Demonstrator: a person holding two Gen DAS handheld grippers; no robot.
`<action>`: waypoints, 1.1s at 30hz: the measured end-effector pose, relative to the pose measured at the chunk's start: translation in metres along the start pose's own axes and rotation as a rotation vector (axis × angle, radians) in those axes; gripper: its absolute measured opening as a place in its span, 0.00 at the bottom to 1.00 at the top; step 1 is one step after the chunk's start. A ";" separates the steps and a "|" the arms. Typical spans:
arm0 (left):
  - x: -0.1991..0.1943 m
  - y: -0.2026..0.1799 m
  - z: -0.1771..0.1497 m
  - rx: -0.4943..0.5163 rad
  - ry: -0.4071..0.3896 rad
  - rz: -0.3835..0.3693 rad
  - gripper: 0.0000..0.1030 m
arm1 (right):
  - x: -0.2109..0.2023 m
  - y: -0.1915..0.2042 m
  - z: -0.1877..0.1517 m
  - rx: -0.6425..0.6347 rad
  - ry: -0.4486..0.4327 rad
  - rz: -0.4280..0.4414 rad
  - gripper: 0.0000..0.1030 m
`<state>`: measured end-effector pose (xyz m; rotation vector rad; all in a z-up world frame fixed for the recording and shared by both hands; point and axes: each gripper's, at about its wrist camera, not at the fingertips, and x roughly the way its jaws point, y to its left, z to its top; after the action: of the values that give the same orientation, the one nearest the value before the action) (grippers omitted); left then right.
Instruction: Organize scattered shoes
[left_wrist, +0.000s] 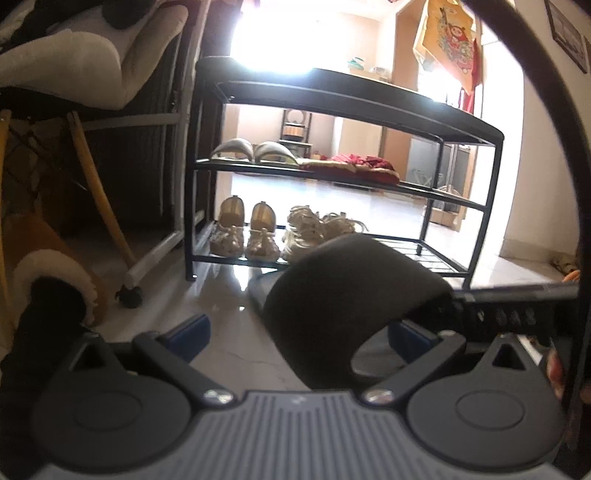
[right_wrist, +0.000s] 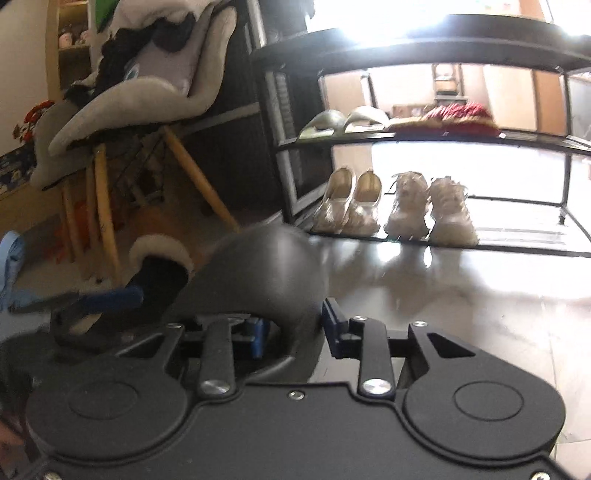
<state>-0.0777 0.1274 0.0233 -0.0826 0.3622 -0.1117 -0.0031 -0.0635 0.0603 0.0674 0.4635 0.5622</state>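
Observation:
A black slipper (right_wrist: 258, 273) is held in my right gripper (right_wrist: 295, 332), whose blue pads clamp its strap edge. The same slipper (left_wrist: 351, 291) fills the middle of the left wrist view, in front of my left gripper (left_wrist: 299, 332), whose blue pads stand wide apart and hold nothing. The black shoe rack (left_wrist: 347, 99) stands ahead. Its bottom shelf holds a pair of beige flats (left_wrist: 243, 232) and a pair of white sneakers (left_wrist: 314, 232). Its middle shelf holds grey slippers (left_wrist: 255, 151) and red slippers (left_wrist: 351, 166). A brown fur-lined boot (right_wrist: 159, 258) lies on the floor to the left.
A chair (right_wrist: 147, 96) with wooden legs and clothes piled on it stands left of the rack. A dark screen on castors (left_wrist: 162, 155) stands between chair and rack. The glossy tile floor (right_wrist: 461, 295) spreads in front of the rack. The rack's bottom shelf (left_wrist: 424, 254) is bare on the right.

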 end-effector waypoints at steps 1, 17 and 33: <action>-0.003 -0.002 -0.001 0.009 -0.016 -0.003 1.00 | 0.000 -0.002 0.000 0.006 -0.003 -0.010 0.29; -0.025 0.028 0.012 -0.108 -0.123 0.153 1.00 | 0.059 -0.024 -0.037 0.216 0.158 -0.108 0.29; -0.030 0.045 0.009 -0.183 -0.131 0.197 1.00 | 0.046 -0.003 -0.061 0.172 0.459 -0.110 0.99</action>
<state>-0.0977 0.1757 0.0380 -0.2336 0.2475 0.1212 0.0055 -0.0453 -0.0133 0.0772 0.9568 0.4264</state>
